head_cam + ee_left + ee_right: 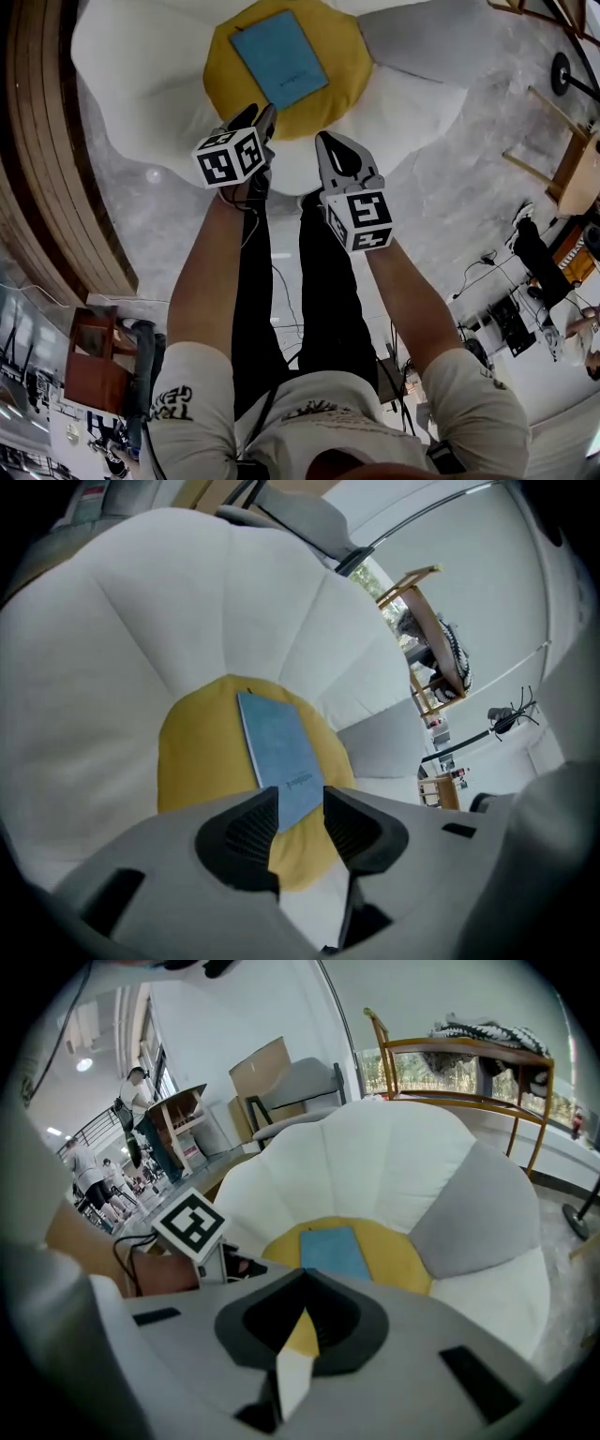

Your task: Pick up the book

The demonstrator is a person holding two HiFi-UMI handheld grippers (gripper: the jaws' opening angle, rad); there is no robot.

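Note:
A light blue book (279, 58) lies flat on the yellow centre (225, 56) of a large flower-shaped floor cushion. My left gripper (255, 117) hovers over the yellow centre's near edge, just short of the book. In the left gripper view its jaws (300, 808) stand open, and the book's near corner (279, 752) shows through the gap, untouched. My right gripper (330, 142) hangs beside it over a white petal. Its jaws (302, 1277) meet at the tips, shut on nothing. The book (334, 1251) lies ahead of them.
White petals (131, 66) and one grey petal (422, 37) ring the yellow centre. Curved wooden steps (47, 187) run along the left. A wooden rack (459, 1049) stands behind the cushion. A floor fan base (561, 70) sits far right. People stand far off (136, 1101).

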